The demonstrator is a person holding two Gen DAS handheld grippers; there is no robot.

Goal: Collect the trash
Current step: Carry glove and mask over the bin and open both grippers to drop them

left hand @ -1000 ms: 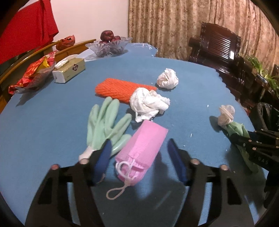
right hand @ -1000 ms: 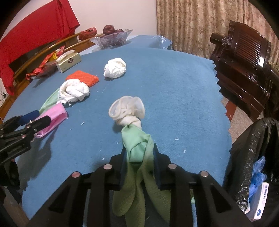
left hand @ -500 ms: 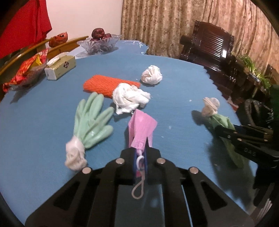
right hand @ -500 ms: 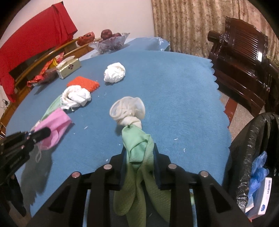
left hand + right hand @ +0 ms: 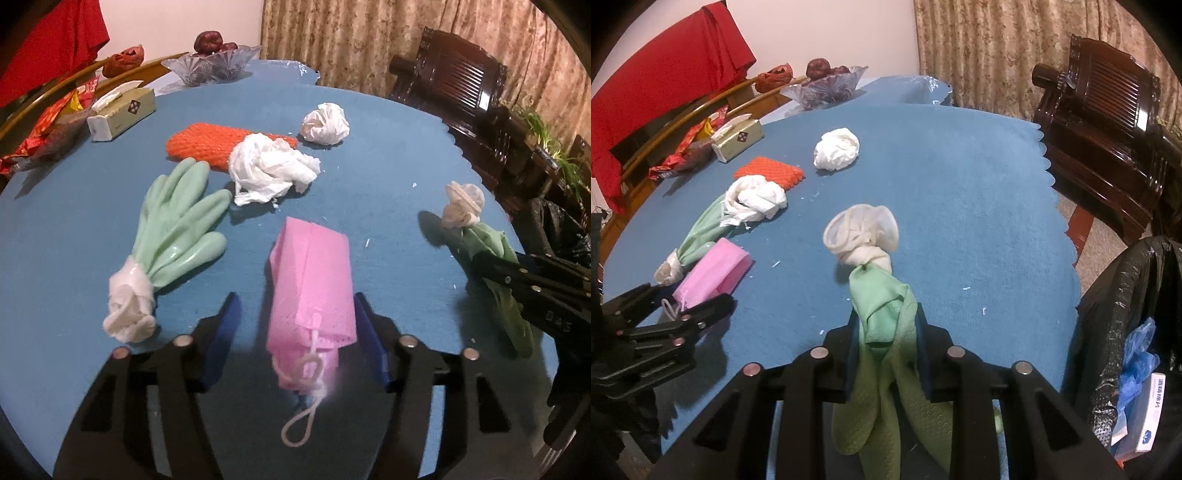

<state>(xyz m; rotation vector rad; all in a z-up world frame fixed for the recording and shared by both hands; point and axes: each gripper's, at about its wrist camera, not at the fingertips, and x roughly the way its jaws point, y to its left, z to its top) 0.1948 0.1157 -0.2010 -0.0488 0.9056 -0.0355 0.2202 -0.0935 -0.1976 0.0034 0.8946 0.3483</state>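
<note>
We angle both tools down over the blue counter (image 5: 388, 184): the left tool (image 5: 297, 314), jaws opening, straddles the pink pouch (image 5: 312, 280) without pressing it; right of the pouch, the right tool (image 5: 886, 332) clamps a green glove (image 5: 882, 317).

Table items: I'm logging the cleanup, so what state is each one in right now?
Pink mask: lying on cloth, between the pads, ungripped.
Left tool: jaws opening.
Right tool: shut on green glove.
Other glove: lying flat.
Two tissues: crumpled.
Bin bag: open, partly filled.
</note>
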